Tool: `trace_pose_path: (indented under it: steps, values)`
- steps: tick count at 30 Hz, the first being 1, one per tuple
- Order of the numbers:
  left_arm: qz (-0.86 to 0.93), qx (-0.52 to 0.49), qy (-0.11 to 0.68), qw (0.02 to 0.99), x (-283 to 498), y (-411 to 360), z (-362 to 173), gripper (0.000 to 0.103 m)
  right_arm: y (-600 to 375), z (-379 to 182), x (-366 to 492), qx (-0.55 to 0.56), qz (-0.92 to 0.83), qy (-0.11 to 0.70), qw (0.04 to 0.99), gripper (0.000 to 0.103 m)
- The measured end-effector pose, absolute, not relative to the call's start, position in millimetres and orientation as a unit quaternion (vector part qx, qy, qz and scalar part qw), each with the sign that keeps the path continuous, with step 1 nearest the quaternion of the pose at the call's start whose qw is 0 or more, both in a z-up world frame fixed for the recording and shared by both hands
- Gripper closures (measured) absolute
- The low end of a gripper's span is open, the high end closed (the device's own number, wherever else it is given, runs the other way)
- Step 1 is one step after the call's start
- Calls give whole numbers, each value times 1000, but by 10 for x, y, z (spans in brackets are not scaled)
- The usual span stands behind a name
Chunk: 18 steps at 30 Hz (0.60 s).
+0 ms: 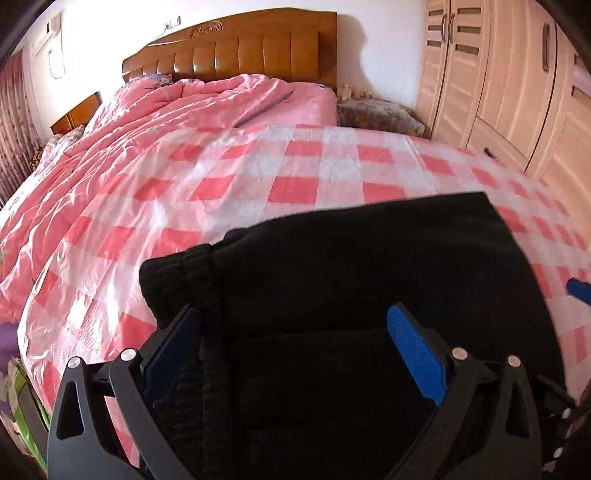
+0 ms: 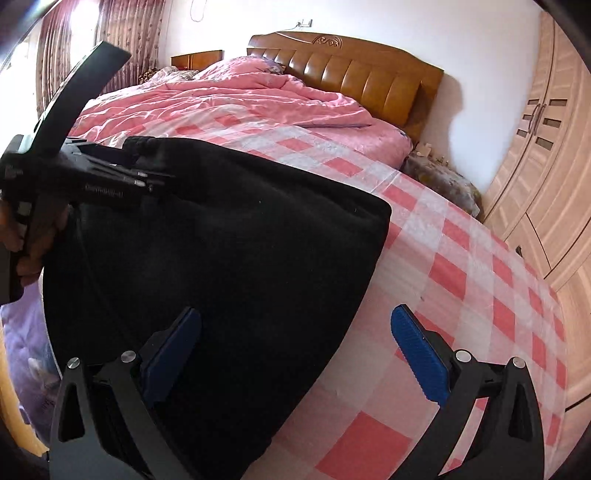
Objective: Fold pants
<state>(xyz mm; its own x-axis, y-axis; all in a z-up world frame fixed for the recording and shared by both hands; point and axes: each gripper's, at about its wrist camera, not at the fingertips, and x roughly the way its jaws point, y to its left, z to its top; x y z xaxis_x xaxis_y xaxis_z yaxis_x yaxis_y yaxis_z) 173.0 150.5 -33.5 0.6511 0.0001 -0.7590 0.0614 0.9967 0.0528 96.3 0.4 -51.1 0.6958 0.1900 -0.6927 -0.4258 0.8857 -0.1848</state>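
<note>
Black pants [image 1: 351,266] lie folded in a thick block on the pink and white checked sheet [image 1: 258,173]; they also show in the right wrist view [image 2: 229,236]. My left gripper [image 1: 291,332] is open, its blue pads spread above the pants' near part, the waistband corner to its left. My right gripper [image 2: 295,332] is open over the pants' right edge, its left pad above the cloth and its right pad above the sheet. The left gripper's body [image 2: 92,177] shows over the pants' far left corner.
A crumpled pink quilt [image 1: 155,110] fills the far half of the bed under a wooden headboard [image 1: 240,48]. A covered nightstand [image 1: 380,114] and a pale wardrobe [image 1: 498,81] stand on the right. Curtains [image 2: 92,33] hang far left.
</note>
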Motion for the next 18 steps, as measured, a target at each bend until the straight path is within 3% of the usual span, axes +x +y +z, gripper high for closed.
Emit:
trace_pose_path:
  steps: [18]
  values:
    - [-27, 4, 414, 910, 1714, 1647, -423, 2, -23, -546, 926, -174, 153, 343, 910, 4]
